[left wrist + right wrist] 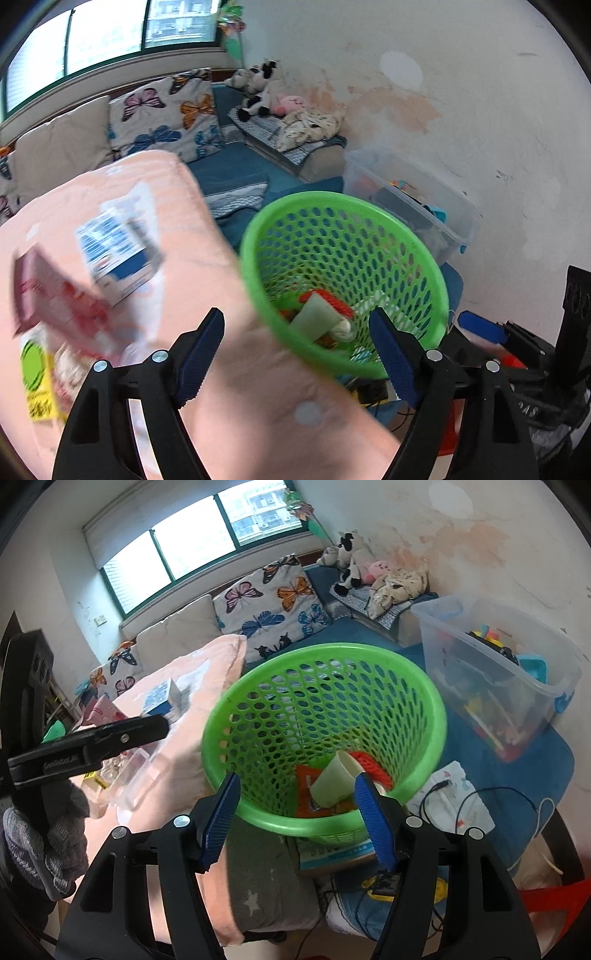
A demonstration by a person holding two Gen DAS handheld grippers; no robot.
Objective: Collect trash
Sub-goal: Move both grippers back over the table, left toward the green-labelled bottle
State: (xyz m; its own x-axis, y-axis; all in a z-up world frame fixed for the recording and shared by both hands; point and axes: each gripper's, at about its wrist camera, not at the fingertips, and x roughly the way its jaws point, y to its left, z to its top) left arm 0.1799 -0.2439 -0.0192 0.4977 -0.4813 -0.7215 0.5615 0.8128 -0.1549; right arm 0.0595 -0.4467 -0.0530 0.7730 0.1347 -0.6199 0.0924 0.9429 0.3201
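Note:
A green perforated basket (325,686) stands beside a pink blanket (192,229). Inside it lie a pale paper cup (334,781), a red net (369,764) and an orange packet (306,794). My right gripper (298,819) is open, and the basket's near rim shows between its fingers. My left gripper (297,354) is open over the blanket's edge and holds nothing. To its left on the blanket, all blurred, lie a blue-and-white carton (118,254), a pink-red packet (59,306) and a yellow-green packet (37,384). In the right wrist view a gloved hand (44,834) holds the left gripper (159,727).
A clear storage bin (498,664) of toys sits right of the basket, against the wall. Butterfly cushions (273,598) and plush toys (351,561) line the sofa behind. Cables (480,801) and a printed cloth lie on the blue mat. A clear plastic tub (133,775) rests on the blanket.

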